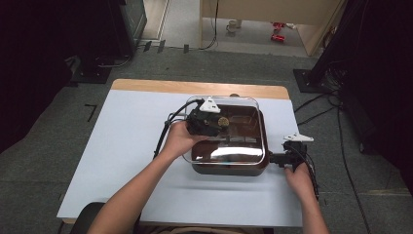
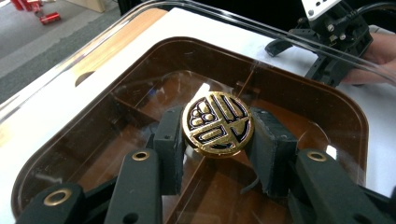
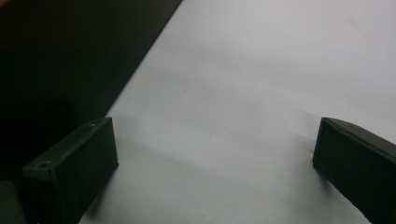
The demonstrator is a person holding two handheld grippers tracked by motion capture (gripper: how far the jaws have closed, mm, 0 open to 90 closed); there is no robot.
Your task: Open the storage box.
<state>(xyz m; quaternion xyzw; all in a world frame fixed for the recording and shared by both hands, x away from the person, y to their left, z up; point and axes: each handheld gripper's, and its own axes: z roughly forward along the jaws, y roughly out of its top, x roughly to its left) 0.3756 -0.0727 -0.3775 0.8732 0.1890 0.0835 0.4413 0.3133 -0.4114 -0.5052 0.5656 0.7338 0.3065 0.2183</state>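
A dark brown square box (image 1: 229,168) stands in the middle of the white table top (image 1: 131,146). Over it is a clear lid (image 1: 243,105) with a round gold knob (image 2: 218,122) at its centre. My left gripper (image 2: 219,136) is shut on that knob, one black pad on each side, seen from above at the lid's left (image 1: 214,122). The lid's clear edge (image 2: 243,21) juts past the box's far rim. My right gripper (image 1: 278,158) rests open at the box's right side, its jaws (image 3: 215,158) wide apart over bare table, nothing between them.
The dark box wall (image 3: 56,56) lies close to the right gripper's left jaw. A wooden strip (image 1: 195,87) edges the table's far side. Black stands (image 1: 331,58) and cables (image 1: 341,146) are on the floor to the right, and red cans (image 1: 278,37) lie farther back.
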